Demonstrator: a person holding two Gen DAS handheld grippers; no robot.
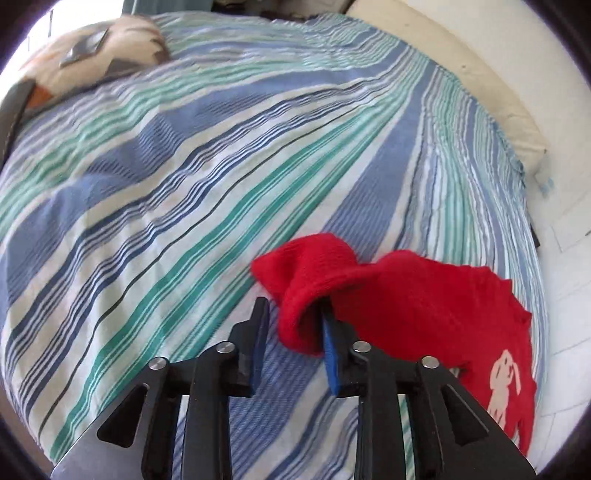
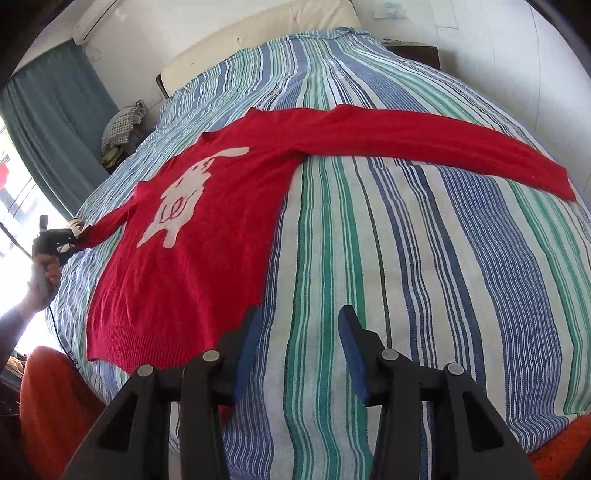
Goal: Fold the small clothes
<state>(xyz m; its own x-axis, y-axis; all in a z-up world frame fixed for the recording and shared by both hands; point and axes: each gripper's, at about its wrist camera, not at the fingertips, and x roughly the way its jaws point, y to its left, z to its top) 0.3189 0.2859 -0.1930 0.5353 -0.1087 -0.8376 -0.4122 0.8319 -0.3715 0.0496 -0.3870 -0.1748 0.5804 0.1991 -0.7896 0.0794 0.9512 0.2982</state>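
Observation:
A red sweater (image 2: 207, 236) with a cream rabbit figure lies flat on the striped bed (image 2: 406, 258). One sleeve (image 2: 443, 140) stretches out to the far right. My left gripper (image 1: 293, 317) is open; the other sleeve's cuff (image 1: 314, 280) is draped over its right finger. In the right wrist view the left gripper (image 2: 70, 238) is at the bed's left edge at that sleeve's end. My right gripper (image 2: 299, 332) is open and empty, low over the bed beside the sweater's hem corner (image 2: 236, 317).
A patterned pillow (image 1: 92, 59) lies at the far left of the bed. A cream headboard (image 2: 258, 33) and a dark nightstand (image 2: 413, 51) stand at the far end. A pile of cloth (image 2: 122, 129) and a teal curtain (image 2: 55, 122) are at the left.

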